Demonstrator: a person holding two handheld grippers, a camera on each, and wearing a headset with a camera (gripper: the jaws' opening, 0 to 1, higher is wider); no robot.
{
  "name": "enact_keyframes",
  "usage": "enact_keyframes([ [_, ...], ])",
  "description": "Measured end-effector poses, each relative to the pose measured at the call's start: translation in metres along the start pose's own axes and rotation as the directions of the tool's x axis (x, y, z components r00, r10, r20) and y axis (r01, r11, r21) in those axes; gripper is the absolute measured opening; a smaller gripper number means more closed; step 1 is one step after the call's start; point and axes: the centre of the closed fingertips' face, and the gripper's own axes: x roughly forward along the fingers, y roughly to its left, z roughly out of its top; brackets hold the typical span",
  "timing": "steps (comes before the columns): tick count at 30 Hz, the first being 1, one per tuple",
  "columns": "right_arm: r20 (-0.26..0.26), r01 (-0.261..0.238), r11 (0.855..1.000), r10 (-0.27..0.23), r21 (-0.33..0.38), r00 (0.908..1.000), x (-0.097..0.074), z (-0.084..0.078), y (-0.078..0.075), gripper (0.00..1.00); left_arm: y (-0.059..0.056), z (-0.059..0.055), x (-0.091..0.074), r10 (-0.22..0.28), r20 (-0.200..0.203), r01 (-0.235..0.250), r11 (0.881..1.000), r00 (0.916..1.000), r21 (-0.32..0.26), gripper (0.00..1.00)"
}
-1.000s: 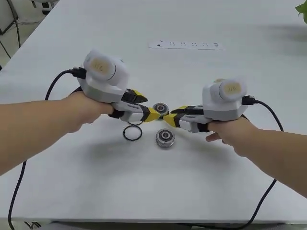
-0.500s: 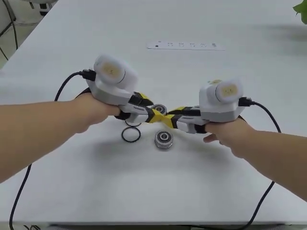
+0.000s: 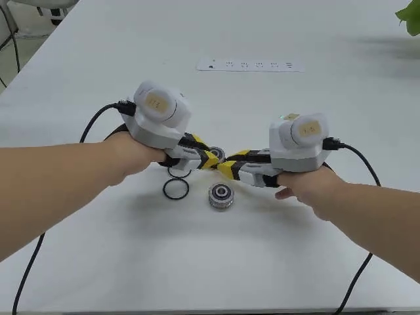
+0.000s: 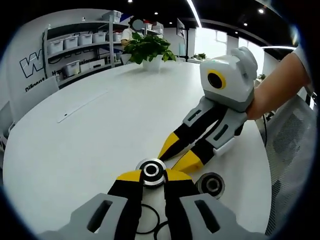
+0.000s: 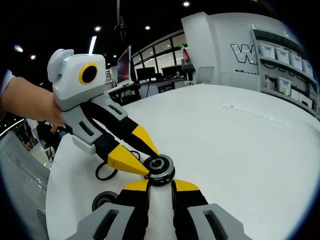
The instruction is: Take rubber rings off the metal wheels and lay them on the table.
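Observation:
My left gripper (image 3: 210,159) (image 4: 152,178) is shut on a metal wheel (image 3: 214,155) (image 4: 152,170) (image 5: 159,167) and holds it just above the table. My right gripper (image 3: 226,169) (image 5: 160,186) meets it tip to tip. Its jaws stand nearly together and pinch the black rubber ring (image 5: 161,176) at the wheel's rim. A second wheel (image 3: 221,196) (image 4: 212,184) (image 5: 103,199) lies on the table below the tips. One loose rubber ring (image 3: 176,189) lies left of it, and another ring (image 3: 179,172) is partly hidden under the left gripper.
A white power strip (image 3: 249,65) lies further back on the white table (image 3: 197,256). Black cables (image 3: 98,118) trail from both grippers toward the table's near edge. A green plant (image 3: 410,16) (image 4: 147,47) stands at the far right corner.
The two grippers have drawn a little closer together around the held wheel. The loose wheel and the rings on the table have stayed put.

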Motion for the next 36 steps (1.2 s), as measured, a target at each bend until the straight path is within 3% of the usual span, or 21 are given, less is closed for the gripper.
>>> enact_keyframes([
  [2, 0.000, 0.000, 1.000, 0.000, -0.001, 1.0000, 0.0004, 0.0000, -0.0002, 0.14, 0.0000, -0.0003, 0.0003, 0.005, -0.006, -0.005, 1.000, 1.0000, 0.022, 0.11],
  [5, 0.002, 0.000, 1.000, 0.000, -0.002, 1.0000, 0.0007, -0.0001, -0.0001, 0.14, 0.0047, -0.0003, 0.0011, 0.027, -0.010, -0.027, 1.000, 0.9996, 0.002, 0.07],
  [23, 0.006, 0.017, 1.000, -0.017, 0.019, 0.9998, 0.0013, -0.0001, 0.0008, 0.12, 0.0063, 0.0003, 0.0055, 0.040, -0.012, -0.040, 0.999, 0.9991, -0.019, 0.07],
  [28, 0.000, 0.021, 0.999, -0.021, 0.035, 0.9998, -0.0017, -0.0039, -0.0031, 0.01, 0.0072, 0.0006, 0.0059, 0.042, -0.015, -0.043, 0.999, 0.9990, -0.024, 0.07],
  [31, -0.003, 0.025, 0.999, -0.025, 0.030, 0.9997, -0.0009, -0.0033, -0.0023, 0.01, 0.0070, 0.0008, 0.0061, 0.045, -0.014, -0.045, 0.999, 0.9989, -0.025, 0.07],
  [36, 0.006, 0.038, 0.994, -0.038, 0.102, 0.9992, -0.0006, -0.0034, -0.0051, 0.00, 0.0073, 0.0012, 0.0063, 0.049, -0.016, -0.050, 0.998, 0.9987, -0.024, 0.07],
])
